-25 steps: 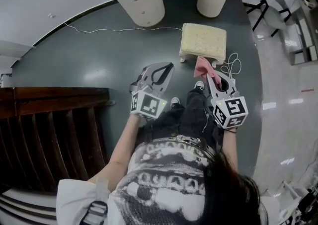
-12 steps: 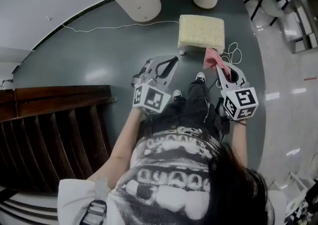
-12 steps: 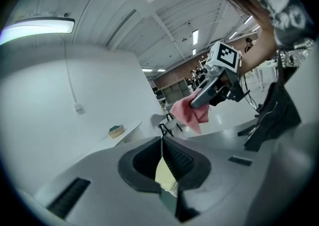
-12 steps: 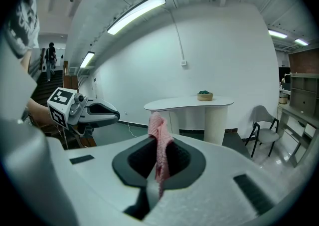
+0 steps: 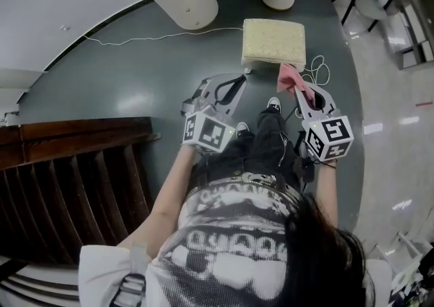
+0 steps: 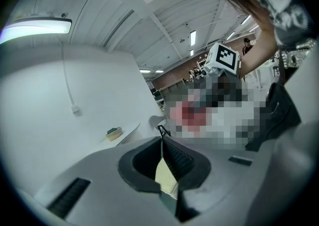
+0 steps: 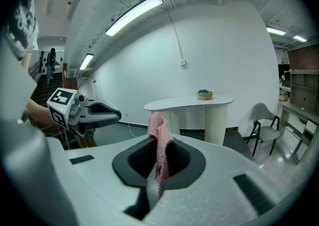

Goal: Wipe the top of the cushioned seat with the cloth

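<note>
Holding cloth (image 5: 290,76) clamped in right tongs (image 5: 298,89): right gripper view shows jaws pinched on pink fabric, free end standing above tips. Left tongs (image 5: 241,79) together at tips, gripping nothing. Cushioned seat (image 5: 274,41) on floor (image 5: 135,75), ahead of both tongs, near-square, no clear long axis. Cloth sits at seat's near right corner; contact unclear. Right tongs nearer; judged next move forward and slightly left onto top. Writing: none legible, only square patterns on marker cubes (image 5: 329,137).
</note>
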The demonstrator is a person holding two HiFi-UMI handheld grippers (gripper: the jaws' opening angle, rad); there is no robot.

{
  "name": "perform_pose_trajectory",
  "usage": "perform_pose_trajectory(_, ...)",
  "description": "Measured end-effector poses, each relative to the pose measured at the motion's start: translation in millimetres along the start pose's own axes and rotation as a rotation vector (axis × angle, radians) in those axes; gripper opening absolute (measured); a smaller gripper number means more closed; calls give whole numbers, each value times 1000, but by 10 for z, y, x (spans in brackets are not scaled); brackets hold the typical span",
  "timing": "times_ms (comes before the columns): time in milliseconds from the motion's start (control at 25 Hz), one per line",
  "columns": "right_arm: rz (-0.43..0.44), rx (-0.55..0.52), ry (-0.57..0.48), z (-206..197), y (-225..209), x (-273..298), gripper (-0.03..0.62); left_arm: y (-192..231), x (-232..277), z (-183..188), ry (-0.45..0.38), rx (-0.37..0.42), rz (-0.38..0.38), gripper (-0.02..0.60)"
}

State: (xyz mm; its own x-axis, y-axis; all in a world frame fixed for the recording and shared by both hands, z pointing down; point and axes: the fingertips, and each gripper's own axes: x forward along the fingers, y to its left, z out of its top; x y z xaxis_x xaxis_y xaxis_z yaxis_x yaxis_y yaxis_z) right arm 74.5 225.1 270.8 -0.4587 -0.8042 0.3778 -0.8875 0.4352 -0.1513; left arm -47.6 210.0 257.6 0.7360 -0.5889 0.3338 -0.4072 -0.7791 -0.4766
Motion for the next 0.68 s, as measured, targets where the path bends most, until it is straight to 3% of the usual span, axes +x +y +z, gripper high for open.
perform_pose_trajectory(680,7,-14,27,-9,43,208,9,137,-4,-64,6,-20,-7,12)
